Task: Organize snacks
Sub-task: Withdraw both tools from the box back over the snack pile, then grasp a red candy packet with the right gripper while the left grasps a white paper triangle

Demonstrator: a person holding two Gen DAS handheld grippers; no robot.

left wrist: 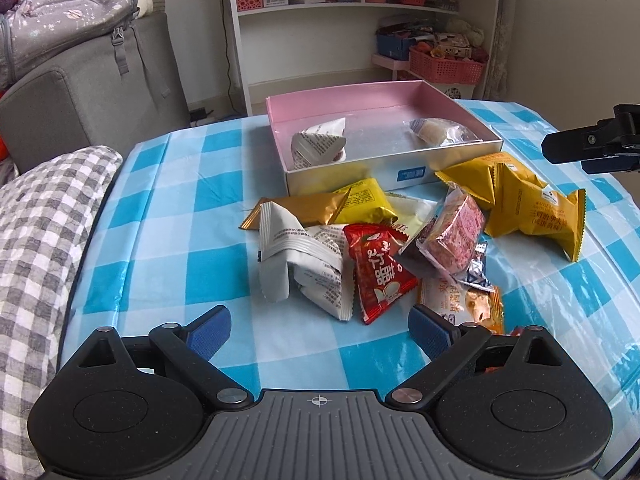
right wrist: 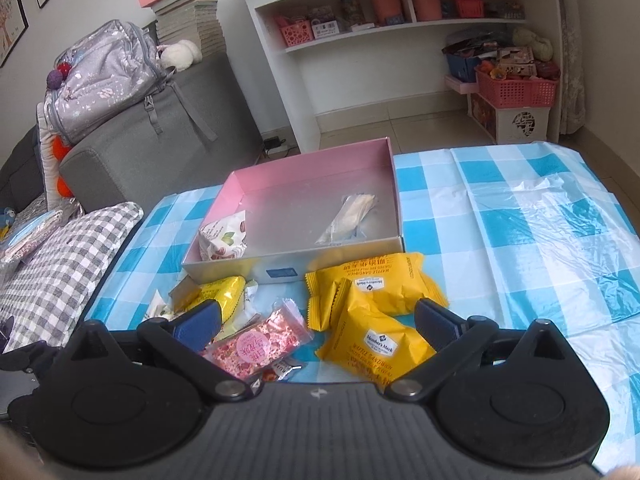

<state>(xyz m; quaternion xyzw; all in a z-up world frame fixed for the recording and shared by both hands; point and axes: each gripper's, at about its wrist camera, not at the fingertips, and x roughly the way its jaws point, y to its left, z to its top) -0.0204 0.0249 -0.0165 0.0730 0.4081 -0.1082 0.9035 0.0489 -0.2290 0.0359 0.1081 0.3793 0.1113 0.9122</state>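
A table under a blue-and-white checked cloth (left wrist: 180,248) stood before white shelves (right wrist: 400,28) and a grey sofa (right wrist: 160,140). At its far side sat a pink-lined box (left wrist: 348,98) holding two wrapped snacks, one white (left wrist: 318,142) and one clear (left wrist: 436,130). Near the box lay the loose snack pile, with a red packet (left wrist: 378,276), a pink bar (right wrist: 258,346) and two yellow waffle packs (right wrist: 376,340). The left gripper (left wrist: 320,330) hung with jaws wide apart, holding nothing. The right gripper (right wrist: 318,322) was likewise spread wide above the yellow packs, gripping nothing.

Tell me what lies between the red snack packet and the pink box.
In the left wrist view, a gold packet and a yellow packet lie between the red packet and the pink box.
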